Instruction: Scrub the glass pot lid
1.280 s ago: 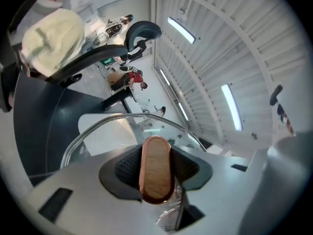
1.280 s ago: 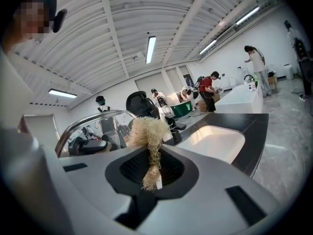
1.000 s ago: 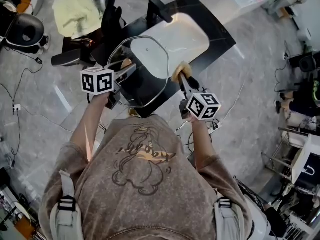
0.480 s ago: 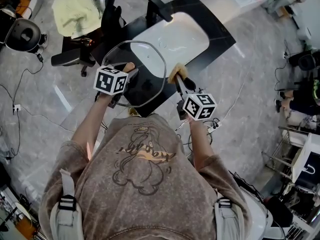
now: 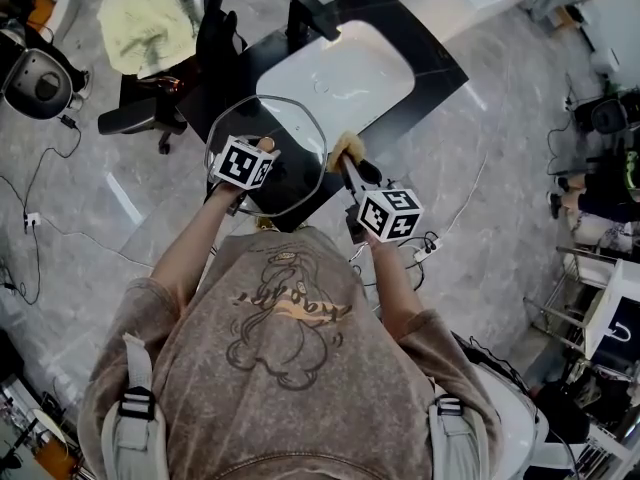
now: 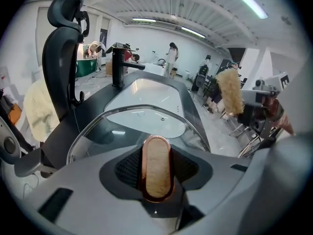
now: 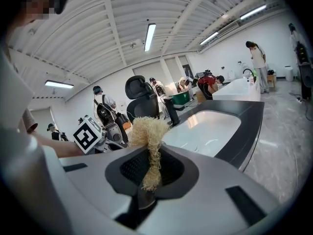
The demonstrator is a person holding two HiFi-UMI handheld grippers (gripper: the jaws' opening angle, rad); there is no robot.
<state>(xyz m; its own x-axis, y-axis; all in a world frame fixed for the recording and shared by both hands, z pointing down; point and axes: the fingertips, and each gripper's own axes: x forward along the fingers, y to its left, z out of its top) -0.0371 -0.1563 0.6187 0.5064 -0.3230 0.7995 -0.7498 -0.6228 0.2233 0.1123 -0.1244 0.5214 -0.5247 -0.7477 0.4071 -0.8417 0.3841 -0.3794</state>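
Observation:
The glass pot lid (image 5: 300, 128) hangs over the near end of the black counter, tilted, its steel rim showing. My left gripper (image 5: 262, 150) is shut on the lid's knob (image 6: 156, 166), a wooden oval with a copper edge, and the glass (image 6: 142, 126) spreads out ahead of the jaws. My right gripper (image 5: 352, 165) is shut on a pale yellow loofah scrubber (image 5: 346, 148), whose tuft (image 7: 145, 133) sticks up out of the jaws. The scrubber sits just right of the lid's rim, and I cannot tell whether they touch.
A white sink basin (image 5: 340, 73) is set in the black counter (image 5: 440, 68), with a black faucet (image 5: 310, 13) at its far end. A black office chair (image 5: 205, 43) and a pale yellow cloth (image 5: 150, 18) stand to the left. Cables lie on the floor. People stand in the background (image 6: 172, 58).
My left gripper has dropped and rolled, moving right in the head view and bringing the lid lower over the counter. My right gripper with the scrubber has shifted slightly left and down.

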